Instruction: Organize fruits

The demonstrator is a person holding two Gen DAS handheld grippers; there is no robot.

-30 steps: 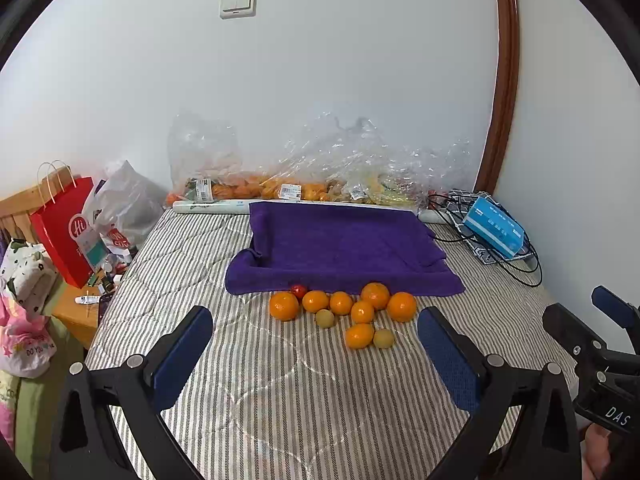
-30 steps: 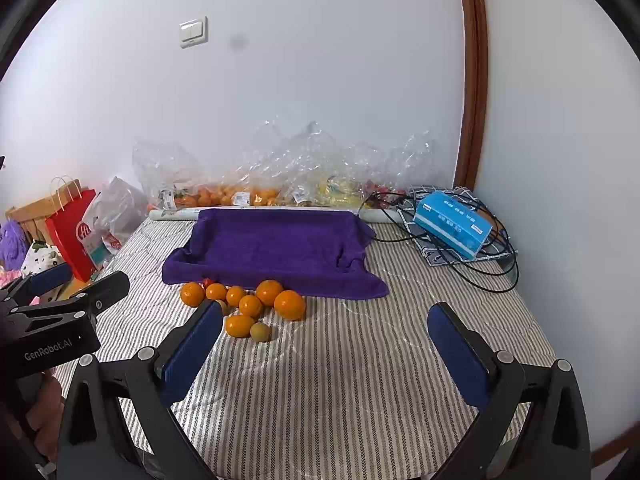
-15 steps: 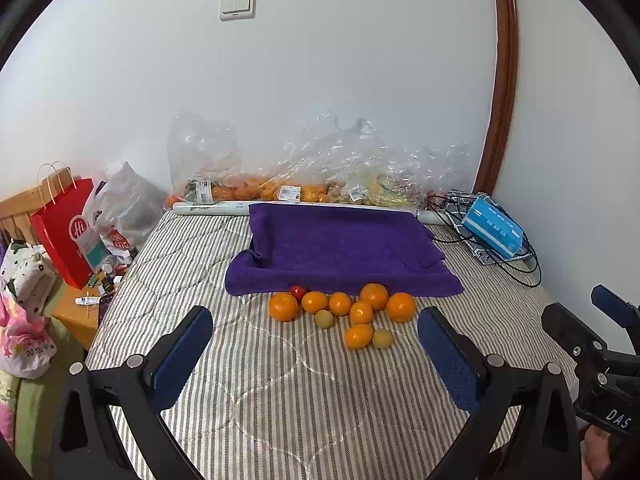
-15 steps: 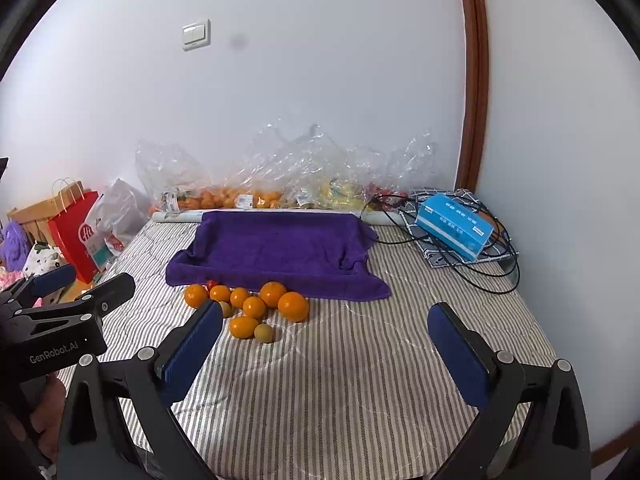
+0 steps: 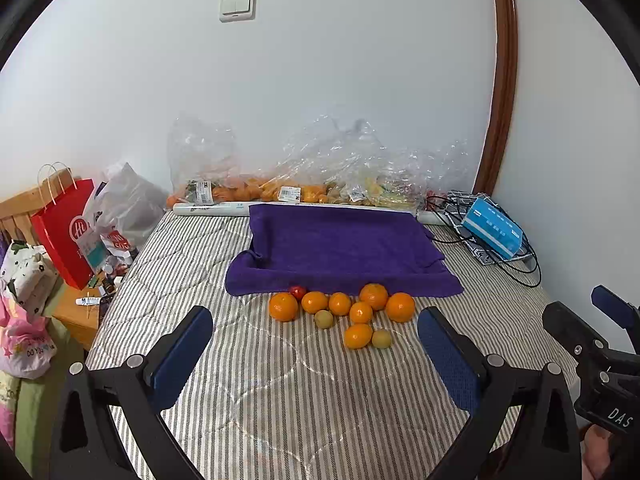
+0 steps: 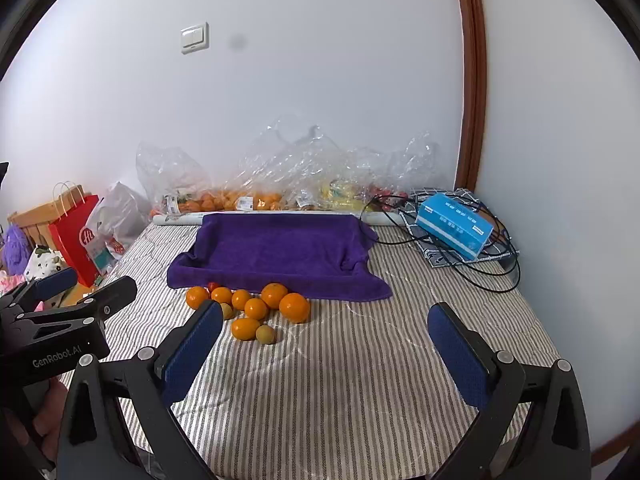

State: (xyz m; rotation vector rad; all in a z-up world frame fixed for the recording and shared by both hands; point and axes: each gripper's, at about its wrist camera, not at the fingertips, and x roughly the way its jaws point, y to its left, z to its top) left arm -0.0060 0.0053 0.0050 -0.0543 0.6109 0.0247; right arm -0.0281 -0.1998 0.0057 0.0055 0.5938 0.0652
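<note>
Off the bed's left edge stands a red paper bag [image 5: 66, 232] with a grey plastic bag [image 5: 128, 204] just beside it. On the striped mattress [image 5: 300, 400] the left gripper [image 5: 314, 354] hovers low over the near half, blue pads spread wide, nothing between them. Dead ahead of it, the fruit: a cluster of oranges [image 5: 340, 304] lying right along the near edge of the purple towel [image 5: 340, 248], a small red fruit [image 5: 297, 291] tucked against the towel hem at the cluster's left end, and two dull green-yellow fruits [image 5: 381, 338] among the oranges on the near side. The towel is spread across the middle of the bed, toward the far edge. Behind it, against the wall, crumpled clear plastic bags [image 5: 320, 172] with more fruit inside. Moving right, the right gripper [image 6: 324, 350] is also wide apart and empty, above the near half with the oranges just past its left finger. At the far right corner sits a blue box [image 6: 454, 226] on tangled black cables [image 6: 500, 264].
</note>
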